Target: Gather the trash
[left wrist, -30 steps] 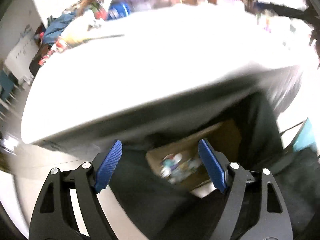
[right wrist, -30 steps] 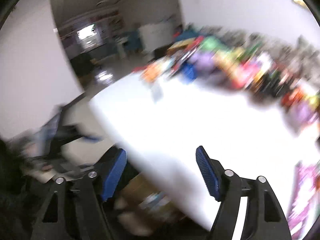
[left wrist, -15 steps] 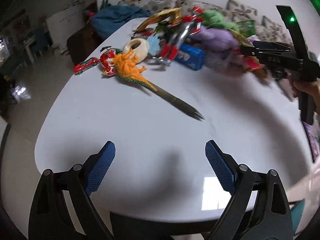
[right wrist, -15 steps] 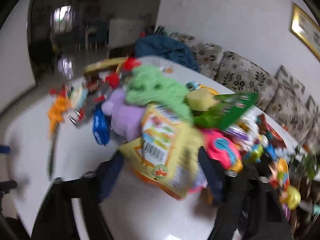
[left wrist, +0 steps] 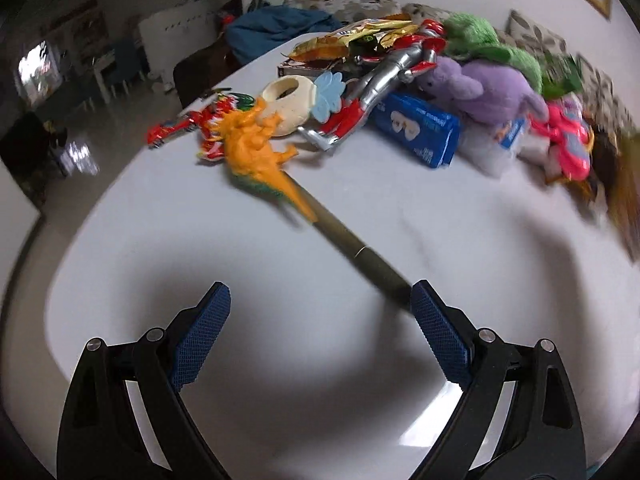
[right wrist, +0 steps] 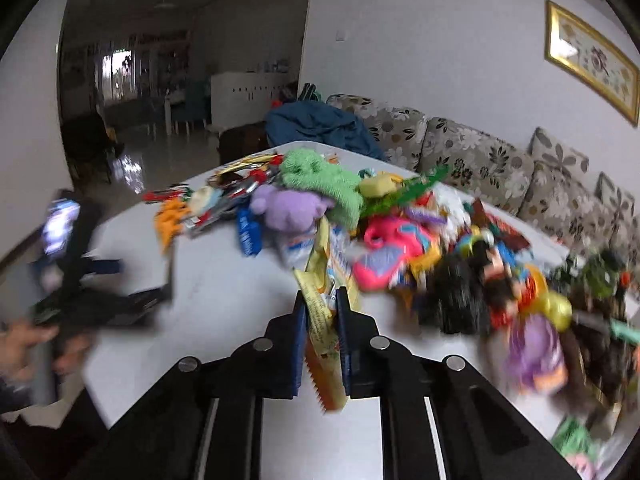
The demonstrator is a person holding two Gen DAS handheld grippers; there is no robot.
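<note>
My right gripper is shut on a yellow snack wrapper and holds it edge-on above the white table. My left gripper is open and empty over the near part of the table. An olive-green pen lies just ahead of it, its near end by the right finger. A blue wrapper and a gold snack bag lie in the heap of toys behind.
Toys crowd the far half of the table: an orange dinosaur, a silver and red figure, a purple plush and a green plush. A floral sofa stands behind. The left gripper shows at the table's left edge.
My right gripper has closed on the yellow wrapper and pulled it back from the heap. My left gripper rose from under the table's edge and moved in over the table toward the pen.
</note>
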